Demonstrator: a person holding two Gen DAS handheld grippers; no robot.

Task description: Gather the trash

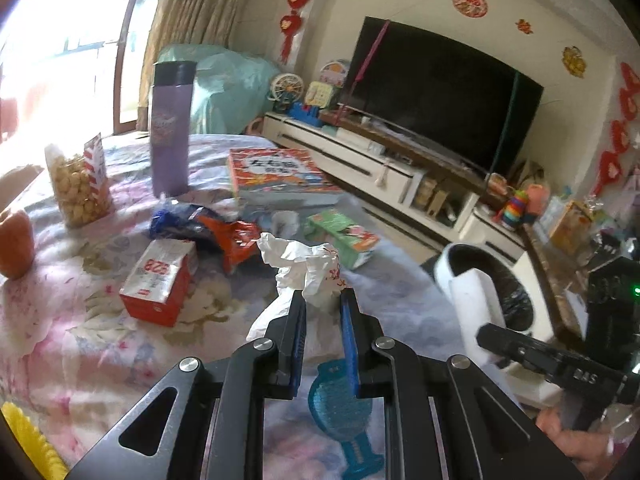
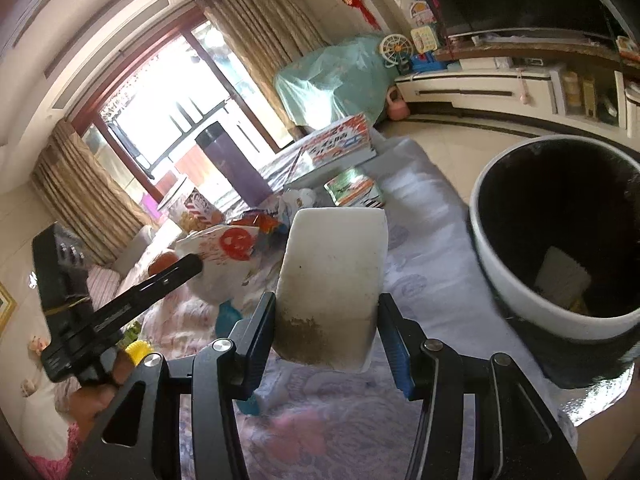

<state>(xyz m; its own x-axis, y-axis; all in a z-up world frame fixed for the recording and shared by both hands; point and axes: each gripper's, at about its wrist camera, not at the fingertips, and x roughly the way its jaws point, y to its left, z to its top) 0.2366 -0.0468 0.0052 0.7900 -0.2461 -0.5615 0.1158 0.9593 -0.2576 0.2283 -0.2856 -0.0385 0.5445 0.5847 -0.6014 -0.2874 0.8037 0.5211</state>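
My right gripper [image 2: 326, 336] holds a white, stained, flat rectangular block of foam-like material [image 2: 332, 280] between its two blue pads; the block stands upright, with its long axis pointing forward along my fingers, and its lower part is brownish with dirt. The round white trash bin with the black bag liner [image 2: 500, 280] lies to the right of this gripper and a little forward, beside the edge of the flowered bed cover [image 2: 420, 240]. Its mouth is open and tilted toward me, and something pale already lies inside. So I judge that the right hand is the nearer one to the bin, and the coming move is a swing to the right until the block is over the opening.

My left gripper [image 1: 322, 312] is closed on a crumpled white plastic bag with red print [image 1: 304, 264], which hangs just above the bed cover. From that side the bin [image 1: 516, 300] is farther, behind my right gripper [image 1: 532, 354].
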